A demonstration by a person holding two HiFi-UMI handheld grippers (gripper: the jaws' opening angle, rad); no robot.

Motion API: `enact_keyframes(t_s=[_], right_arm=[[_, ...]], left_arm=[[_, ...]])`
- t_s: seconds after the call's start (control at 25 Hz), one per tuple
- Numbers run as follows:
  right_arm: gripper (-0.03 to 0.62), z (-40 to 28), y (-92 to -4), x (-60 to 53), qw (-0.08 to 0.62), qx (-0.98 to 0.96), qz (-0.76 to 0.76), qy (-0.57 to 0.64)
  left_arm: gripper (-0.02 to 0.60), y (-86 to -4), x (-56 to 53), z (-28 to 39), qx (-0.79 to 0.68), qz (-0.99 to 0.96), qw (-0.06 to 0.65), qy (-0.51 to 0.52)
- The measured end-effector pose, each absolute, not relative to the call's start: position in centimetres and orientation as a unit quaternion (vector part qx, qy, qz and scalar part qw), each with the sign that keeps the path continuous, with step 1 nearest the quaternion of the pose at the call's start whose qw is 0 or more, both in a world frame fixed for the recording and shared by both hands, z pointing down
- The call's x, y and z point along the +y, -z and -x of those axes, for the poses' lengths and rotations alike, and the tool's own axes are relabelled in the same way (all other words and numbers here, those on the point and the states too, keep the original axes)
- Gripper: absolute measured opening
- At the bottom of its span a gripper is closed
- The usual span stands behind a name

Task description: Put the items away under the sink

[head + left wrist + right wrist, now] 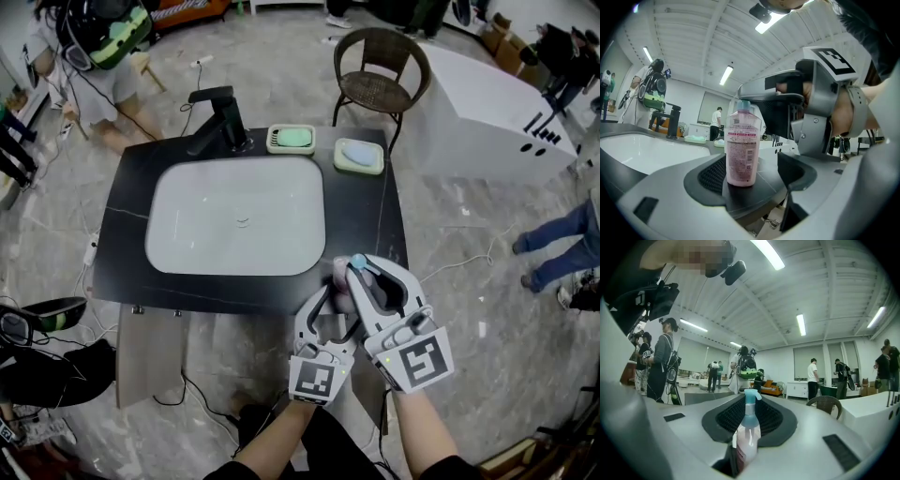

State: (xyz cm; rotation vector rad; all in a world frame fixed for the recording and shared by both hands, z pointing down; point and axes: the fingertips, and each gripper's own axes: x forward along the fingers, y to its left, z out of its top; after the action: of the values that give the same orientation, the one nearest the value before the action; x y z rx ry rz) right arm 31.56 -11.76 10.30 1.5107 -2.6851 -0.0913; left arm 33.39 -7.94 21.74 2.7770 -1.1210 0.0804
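desk (pixel 366 211): black, white sink (pixel 234 216) | floor (pixel 469 309): grey marble | my left fingers (pixel 710 174) apart round bottle (pixel 742 147) | my right fingers (pixel 773 420) clamp it

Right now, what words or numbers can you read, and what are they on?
No text here can be read.
On the pink plastic bottle with a pale blue cap: the label carries lines of print, too small and blurred to read.
On the black-and-white square marker: only a block pattern, no letters or numbers.
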Motion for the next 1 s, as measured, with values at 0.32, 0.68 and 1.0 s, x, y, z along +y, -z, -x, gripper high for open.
enact_keyframes(t_s=[0.32, 0.68, 1.0], right_arm=[[0.072, -31.6, -9.6, -10.6, -0.003, -0.876, -0.481, 0.032], [0.072, -29.6, -8.4, -9.0, -0.020, -0.894, -0.446, 0.025], [0.072, -26.0, -8.7, -7.6, -0.021, -0.908, -0.417, 0.022]], left_arm=[[0.340, -21.4, -8.6, -32.5, -0.394, -0.916, 0.063, -0.029], [0.362, -21.1, -9.6, -31.6, -0.412, -0.910, 0.045, -0.034], [0.323, -20.7, -9.1, -28.4, -0.424, -0.905, 0.017, -0.024]])
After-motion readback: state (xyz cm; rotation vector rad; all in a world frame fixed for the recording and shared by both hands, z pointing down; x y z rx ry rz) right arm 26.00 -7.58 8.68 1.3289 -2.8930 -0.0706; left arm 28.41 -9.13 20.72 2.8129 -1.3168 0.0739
